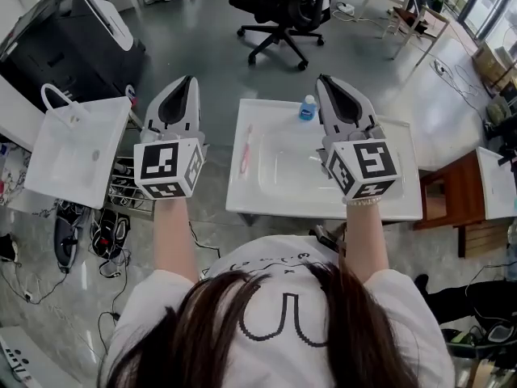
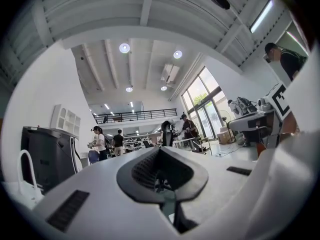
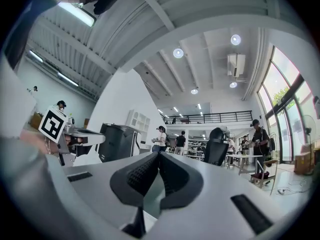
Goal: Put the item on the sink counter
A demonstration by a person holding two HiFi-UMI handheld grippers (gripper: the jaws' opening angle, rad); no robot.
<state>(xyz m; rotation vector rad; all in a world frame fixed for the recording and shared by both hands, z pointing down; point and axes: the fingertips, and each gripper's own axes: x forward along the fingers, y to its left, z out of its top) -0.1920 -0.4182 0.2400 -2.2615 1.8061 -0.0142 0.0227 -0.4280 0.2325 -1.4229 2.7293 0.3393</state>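
both grippers are held up in front of us and point out into the room, not down. the fingers of the left gripper [image 2: 159, 151] are pressed fully together with nothing between them. the fingers of the right gripper [image 3: 159, 156] are also closed on each other and empty.

in the head view the white sink worktop [image 1: 400, 196] is just under the right gripper. a pink toothbrush [image 1: 246, 148] lies flat on its rim at 9 o'clock of the basin [image 1: 291, 172]. a small bottle [image 1: 308, 108] with a blue cap stands at the 12 o'clock rim. we cannot tell which one is the item, and both seem to be on the worktop already.

we judge these risks. if the fingers go down closed, they will only push the thing: the toothbrush can slide into the basin, and the bottle can tip over the 12 o'clock edge. the toothbrush is thin and lies flat, so a pinch on it may slip. a second sink [image 1: 77, 156] stands at 9 o'clock, well apart, and it can be taken for the target by mistake.
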